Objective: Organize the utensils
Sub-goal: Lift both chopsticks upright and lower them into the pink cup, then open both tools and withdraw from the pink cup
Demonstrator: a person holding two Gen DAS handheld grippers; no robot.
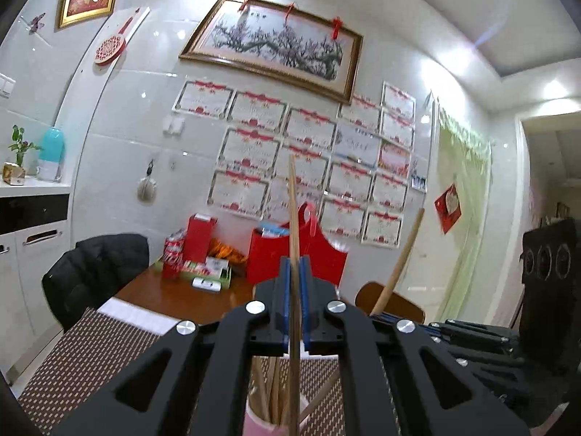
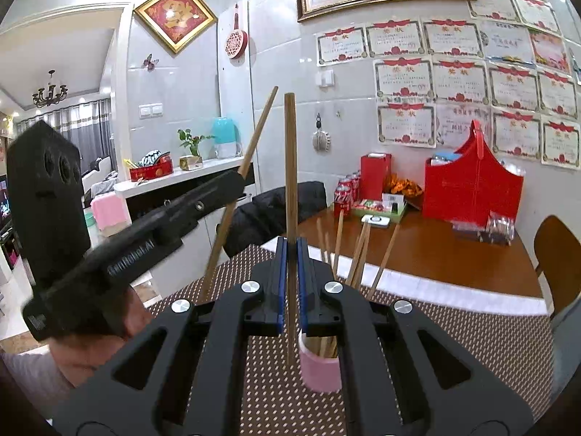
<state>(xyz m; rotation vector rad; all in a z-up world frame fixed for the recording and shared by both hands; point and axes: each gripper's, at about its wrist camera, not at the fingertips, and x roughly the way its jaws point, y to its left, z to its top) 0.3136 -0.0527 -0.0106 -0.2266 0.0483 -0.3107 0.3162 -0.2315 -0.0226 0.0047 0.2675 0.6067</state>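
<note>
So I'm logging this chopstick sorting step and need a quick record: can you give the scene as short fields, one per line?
left gripper: shut on one upright light wooden chopstick
right gripper: shut on one upright brown wooden chopstick
pink round cup: on the brown woven placemat, several chopsticks standing in it
table: brown wood, a red handled bag near the wall

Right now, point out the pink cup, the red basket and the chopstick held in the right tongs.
pink cup (image 2: 321, 370): right wrist view, on its outer wall.
red basket (image 2: 472, 192): right wrist view, on its front face.
chopstick in the right tongs (image 2: 289, 167): right wrist view, on its upper shaft.
</note>
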